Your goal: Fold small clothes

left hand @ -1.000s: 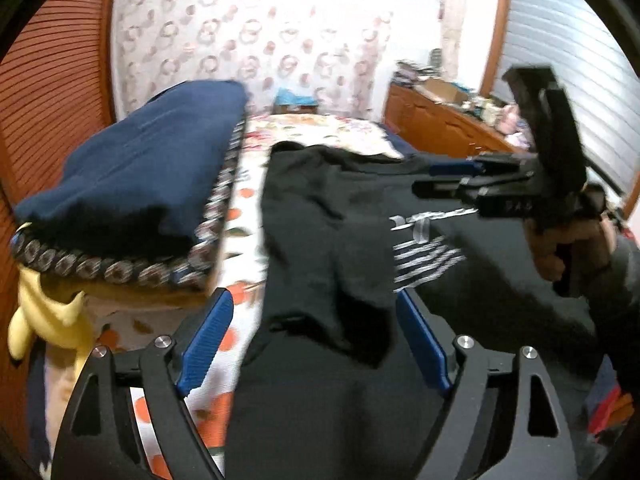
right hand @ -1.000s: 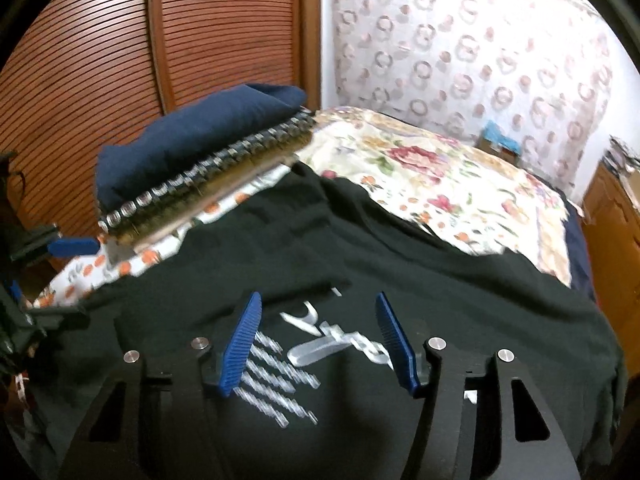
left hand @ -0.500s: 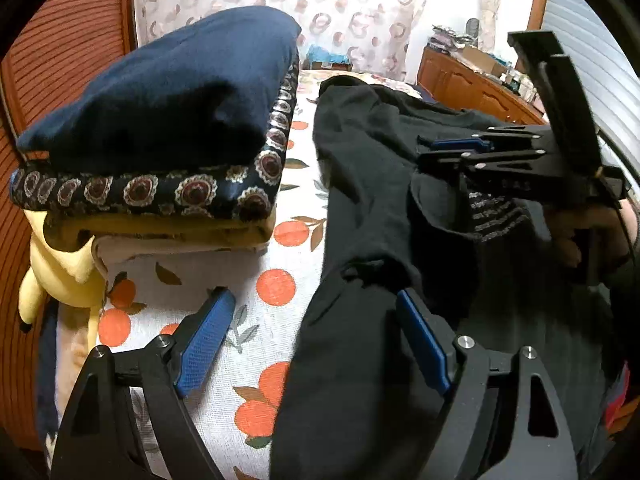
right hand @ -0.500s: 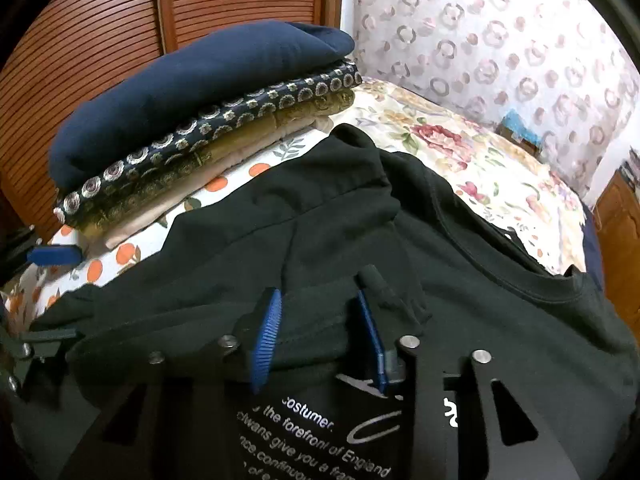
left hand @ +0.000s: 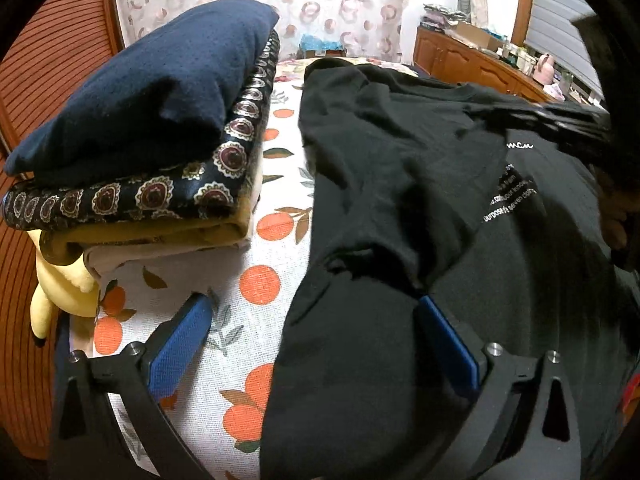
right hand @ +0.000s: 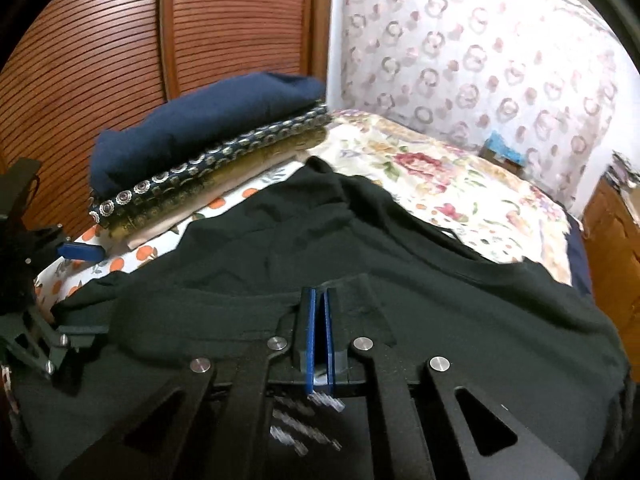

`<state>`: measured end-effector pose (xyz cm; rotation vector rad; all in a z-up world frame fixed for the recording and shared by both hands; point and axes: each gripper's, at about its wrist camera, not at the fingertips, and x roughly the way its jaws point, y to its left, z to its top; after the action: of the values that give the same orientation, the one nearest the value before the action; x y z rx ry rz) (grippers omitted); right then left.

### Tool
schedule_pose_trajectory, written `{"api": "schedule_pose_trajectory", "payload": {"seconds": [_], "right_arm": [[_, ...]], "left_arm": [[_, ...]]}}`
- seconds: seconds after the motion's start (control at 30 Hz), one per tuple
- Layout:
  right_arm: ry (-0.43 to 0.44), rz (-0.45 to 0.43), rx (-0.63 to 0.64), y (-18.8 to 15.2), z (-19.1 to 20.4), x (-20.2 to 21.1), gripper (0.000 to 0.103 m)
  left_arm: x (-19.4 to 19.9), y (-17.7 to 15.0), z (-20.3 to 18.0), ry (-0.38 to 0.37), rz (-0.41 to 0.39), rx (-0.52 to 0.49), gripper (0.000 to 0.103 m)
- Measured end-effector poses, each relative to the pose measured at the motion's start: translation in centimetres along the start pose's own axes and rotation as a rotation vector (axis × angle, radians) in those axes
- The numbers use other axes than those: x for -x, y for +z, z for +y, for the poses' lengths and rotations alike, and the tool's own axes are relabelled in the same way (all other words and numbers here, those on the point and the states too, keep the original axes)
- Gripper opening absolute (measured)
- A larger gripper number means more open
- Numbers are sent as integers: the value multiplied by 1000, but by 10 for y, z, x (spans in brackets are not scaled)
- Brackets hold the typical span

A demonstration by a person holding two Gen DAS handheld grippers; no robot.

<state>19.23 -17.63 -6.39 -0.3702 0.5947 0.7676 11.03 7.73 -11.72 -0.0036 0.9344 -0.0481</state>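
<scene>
Our right gripper (right hand: pixel 319 300) pinches the black T-shirt (right hand: pixel 400 280)'s folded edge, our left gripper (left hand: pixel 316 320) spread wide beside the clothes stack (left hand: pixel 152 136).

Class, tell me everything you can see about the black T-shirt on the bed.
The black T-shirt is soft knit with small white print on it. It lies spread and rumpled on the orange-patterned bedsheet, one sleeve folded inward. The right gripper is shut on a fold; the open left gripper straddles its edge.
</scene>
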Motion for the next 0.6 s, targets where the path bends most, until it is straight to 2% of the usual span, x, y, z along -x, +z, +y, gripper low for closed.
{"api": "schedule_pose_trajectory", "payload": {"seconds": [0.23,0.3,0.37,0.47,0.6], "right_arm": [[-19,52,-52,-34,-9,24,4],[-38,42,-55,-31,-9,35,10],[-47,12,-57,-24,-4,44,28],[1,-27,-58,-13,2,43,44],[104,-38,-18,5,31,30,44]], "left_arm": [[0,0,0,0,0,0,103],[0,0,0,0,1,0,103],[0,0,0,1,1,0,103],[0,0,0,1,1,0,103],[2,0,1,2,4,2,103]]}}
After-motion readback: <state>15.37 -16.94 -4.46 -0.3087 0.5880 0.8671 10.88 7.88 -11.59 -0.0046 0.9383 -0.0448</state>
